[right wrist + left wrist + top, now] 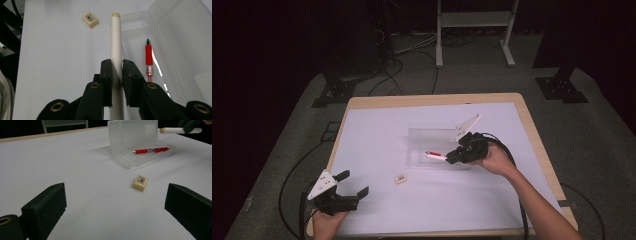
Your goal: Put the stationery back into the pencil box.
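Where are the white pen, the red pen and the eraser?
white pen (116, 37), right gripper view, on its barrel ahead of the jaws.
red pen (150, 150), left gripper view, mid-barrel, inside the clear case.
eraser (140, 182), left gripper view, on its top face, on the table.

**Black grippers, bare forearms**

The left gripper (353, 183) is showing a black body with two blocky, matte jaws and a grey three-cornered plate (323, 183) on top. A black cable (302, 210) is trailing from it. The right gripper (117, 70) is wearing the same black finish; brass-coloured rings are sitting in its linkage arms, and small screw holes are dotting the narrow jaws. Its thick black cable (507, 150) is looping along the forearm. Both forearms are showing bare, with no sleeves.
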`<state>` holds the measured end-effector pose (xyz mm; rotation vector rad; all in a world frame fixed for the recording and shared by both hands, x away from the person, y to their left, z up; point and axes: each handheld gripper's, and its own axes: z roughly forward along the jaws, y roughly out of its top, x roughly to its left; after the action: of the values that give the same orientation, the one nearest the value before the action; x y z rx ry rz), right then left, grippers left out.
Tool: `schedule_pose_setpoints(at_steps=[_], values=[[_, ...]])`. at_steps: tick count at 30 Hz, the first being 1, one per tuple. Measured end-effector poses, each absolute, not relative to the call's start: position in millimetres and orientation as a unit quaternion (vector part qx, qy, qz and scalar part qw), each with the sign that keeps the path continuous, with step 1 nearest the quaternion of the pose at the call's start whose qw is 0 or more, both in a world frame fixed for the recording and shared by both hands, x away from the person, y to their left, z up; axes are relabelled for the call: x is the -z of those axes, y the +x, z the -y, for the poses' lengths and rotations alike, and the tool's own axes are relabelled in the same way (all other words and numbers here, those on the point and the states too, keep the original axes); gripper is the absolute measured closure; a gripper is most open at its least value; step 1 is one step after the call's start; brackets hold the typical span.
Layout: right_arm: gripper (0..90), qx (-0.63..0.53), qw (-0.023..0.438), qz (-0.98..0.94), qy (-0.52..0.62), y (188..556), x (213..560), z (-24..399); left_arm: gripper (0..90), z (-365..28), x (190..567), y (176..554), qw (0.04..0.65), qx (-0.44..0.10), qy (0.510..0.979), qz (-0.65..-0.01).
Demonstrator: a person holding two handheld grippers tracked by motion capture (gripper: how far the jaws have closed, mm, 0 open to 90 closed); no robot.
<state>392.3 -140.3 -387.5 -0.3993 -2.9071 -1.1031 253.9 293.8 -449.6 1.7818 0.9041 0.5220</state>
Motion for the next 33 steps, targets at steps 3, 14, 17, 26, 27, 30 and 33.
schedule_pose_setpoints(at_steps=[3,14,17,26,27,30,33], values=[[77.9,0.349,0.005,0.928,-0.129,396.2,388.9,138.3,3.3,-294.1,449.5,253.9,0.513,-0.217,0.74,-0.376],[77.8,0.346,0.006,0.929,-0.129,406.0,393.7,131.5,3.3,-292.9,449.1,254.0,0.514,-0.216,0.741,-0.374],[77.8,0.344,0.005,0.93,-0.129,409.7,396.6,130.0,3.2,-293.1,449.4,254.1,0.513,-0.215,0.742,-0.374],[77.8,0.342,0.007,0.93,-0.135,418.7,403.3,127.0,3.3,-293.3,448.5,253.5,0.514,-0.217,0.741,-0.372],[77.8,0.342,0.007,0.93,-0.133,420.1,404.4,125.7,3.3,-293.4,448.5,253.5,0.514,-0.217,0.741,-0.372],[77.8,0.34,0.009,0.931,-0.135,421.6,406.9,124.5,3.3,-293.8,448.5,253.6,0.514,-0.217,0.741,-0.373],[77.8,0.335,0.01,0.932,-0.138,424.0,410.5,123.4,3.3,-294.2,448.5,253.4,0.516,-0.217,0.74,-0.374]])
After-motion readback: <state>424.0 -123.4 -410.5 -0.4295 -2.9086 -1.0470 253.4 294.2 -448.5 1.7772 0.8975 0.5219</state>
